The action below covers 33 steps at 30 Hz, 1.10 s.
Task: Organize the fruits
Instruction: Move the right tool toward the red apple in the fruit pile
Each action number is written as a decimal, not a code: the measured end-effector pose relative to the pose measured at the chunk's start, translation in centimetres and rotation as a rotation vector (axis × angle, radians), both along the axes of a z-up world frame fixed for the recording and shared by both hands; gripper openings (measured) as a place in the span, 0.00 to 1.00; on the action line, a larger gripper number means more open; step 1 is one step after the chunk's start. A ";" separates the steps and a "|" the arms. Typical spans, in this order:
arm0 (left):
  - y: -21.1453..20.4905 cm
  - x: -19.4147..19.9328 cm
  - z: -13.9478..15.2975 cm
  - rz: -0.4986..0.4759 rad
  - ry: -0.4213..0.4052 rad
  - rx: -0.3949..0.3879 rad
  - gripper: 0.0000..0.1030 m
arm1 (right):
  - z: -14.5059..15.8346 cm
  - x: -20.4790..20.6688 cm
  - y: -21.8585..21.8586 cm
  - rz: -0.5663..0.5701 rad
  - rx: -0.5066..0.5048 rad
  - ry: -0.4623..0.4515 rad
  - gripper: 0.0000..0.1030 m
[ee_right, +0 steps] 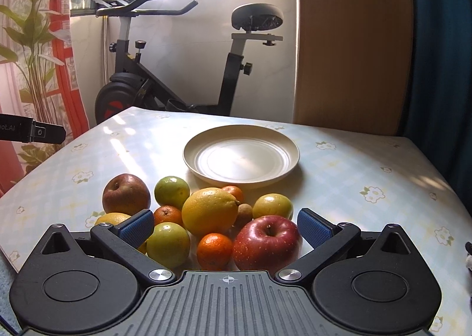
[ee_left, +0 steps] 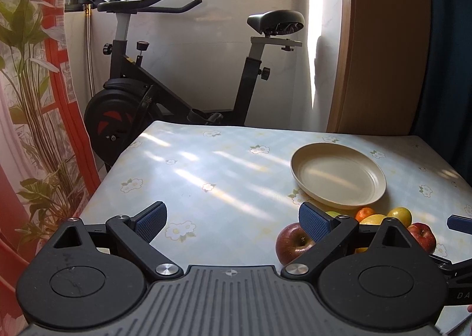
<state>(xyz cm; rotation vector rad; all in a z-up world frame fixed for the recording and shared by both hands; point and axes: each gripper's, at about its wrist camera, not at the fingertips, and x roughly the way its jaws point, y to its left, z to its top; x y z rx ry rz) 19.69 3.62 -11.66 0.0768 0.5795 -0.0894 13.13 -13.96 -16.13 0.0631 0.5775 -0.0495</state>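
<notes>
A pile of fruit lies on the table in front of an empty cream plate. In the right wrist view I see a red apple, a big lemon, a duller apple, green citrus and small oranges. My right gripper is open just above the near side of the pile, holding nothing. My left gripper is open over bare tablecloth, left of the pile. Its right finger partly hides a dull red apple. The plate sits beyond.
The table has a pale floral cloth. Behind its far edge stands a black exercise bike. A red curtain and a leafy plant are at the left, and a wooden panel at the right.
</notes>
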 end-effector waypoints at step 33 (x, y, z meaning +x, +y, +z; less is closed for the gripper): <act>6.6 6.5 0.9 -0.131 0.026 -0.093 0.72 | 0.3 9.0 8.3 0.243 0.041 0.118 0.87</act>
